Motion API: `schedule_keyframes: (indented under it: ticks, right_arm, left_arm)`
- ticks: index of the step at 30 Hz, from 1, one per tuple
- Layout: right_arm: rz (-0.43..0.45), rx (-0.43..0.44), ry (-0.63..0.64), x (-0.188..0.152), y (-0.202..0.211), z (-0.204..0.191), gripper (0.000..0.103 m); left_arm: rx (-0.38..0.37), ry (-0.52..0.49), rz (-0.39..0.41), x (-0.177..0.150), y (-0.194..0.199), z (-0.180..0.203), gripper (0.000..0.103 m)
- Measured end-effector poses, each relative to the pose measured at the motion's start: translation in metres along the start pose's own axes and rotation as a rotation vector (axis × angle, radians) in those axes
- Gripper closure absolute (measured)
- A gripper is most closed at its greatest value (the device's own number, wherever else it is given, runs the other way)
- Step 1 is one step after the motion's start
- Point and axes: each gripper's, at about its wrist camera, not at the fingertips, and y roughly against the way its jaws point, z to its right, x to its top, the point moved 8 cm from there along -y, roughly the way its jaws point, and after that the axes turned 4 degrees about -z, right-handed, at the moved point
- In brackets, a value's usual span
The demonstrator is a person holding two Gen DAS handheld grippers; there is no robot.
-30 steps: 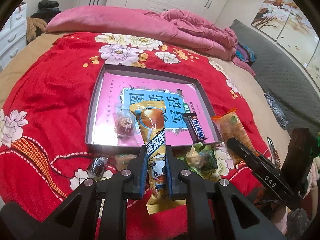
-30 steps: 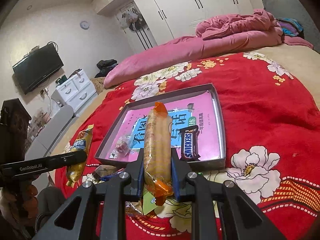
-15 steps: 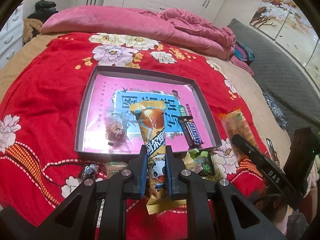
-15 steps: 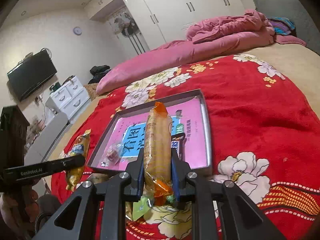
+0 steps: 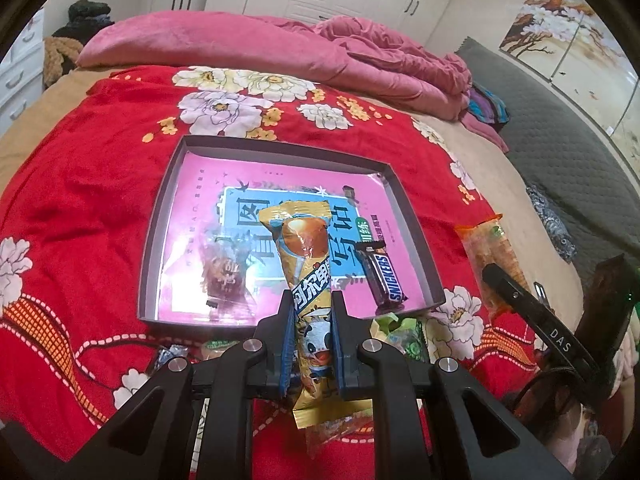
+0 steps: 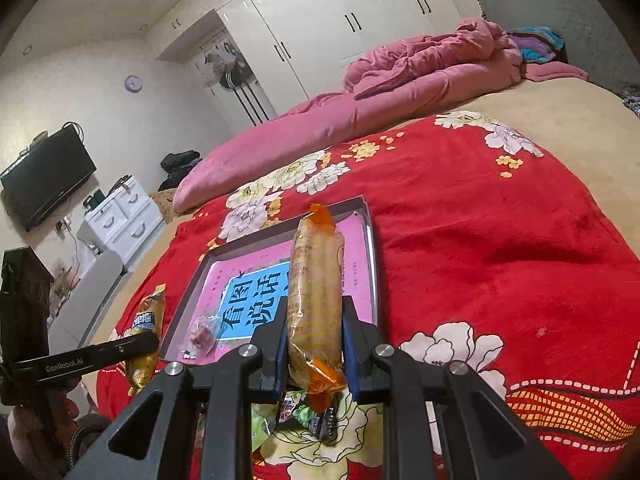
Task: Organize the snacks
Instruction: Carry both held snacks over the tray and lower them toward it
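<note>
Left gripper (image 5: pixel 311 346) is clamped on a yellow cone-shaped snack packet (image 5: pixel 308 280), pinched low on its body; the crimped tail hangs out below the jaws, the wide end is raised over the near edge of the tray (image 5: pixel 160 240). Right gripper (image 6: pixel 314 350) is clamped on an orange biscuit pack (image 6: pixel 316 296), gripped near its lower end, the upper twisted end pointing up toward the tray's far rim. The same pack is seen in the left view at right, held above the blanket beside the tray.

Just under and near the grippers, a small heap of loose wrapped sweets (image 5: pixel 400 332) is left on the red flowered blanket (image 5: pixel 80 200), outside the tray's near wall; green and dark wrappers are made out, the rest is too small to tell.

The tray is laid flat on the blanket, grey walls, pink and blue printed bottom. Inside it, a Snickers bar (image 5: pixel 382 276) is placed near the right front corner, lying at a slant. A clear-wrapped reddish sweet (image 5: pixel 224 272) is placed near the left front, blurred.

Further back, a pink quilt (image 5: pixel 260 48) is bunched across the bed. White wardrobes (image 6: pixel 340 20) are seen behind it. In the right view a television (image 6: pixel 44 178) is mounted on the wall at left, with a white drawer chest (image 6: pixel 120 216) below it.
</note>
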Motion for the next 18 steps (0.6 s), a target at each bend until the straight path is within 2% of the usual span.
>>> schedule_keyframes:
  ticks: [18]
  right_arm:
    - [0.003, -0.016, 0.033, 0.008, -0.012, -0.003, 0.080]
  left_arm:
    - [0.015, 0.011, 0.000, 0.014, -0.019, -0.004, 0.087]
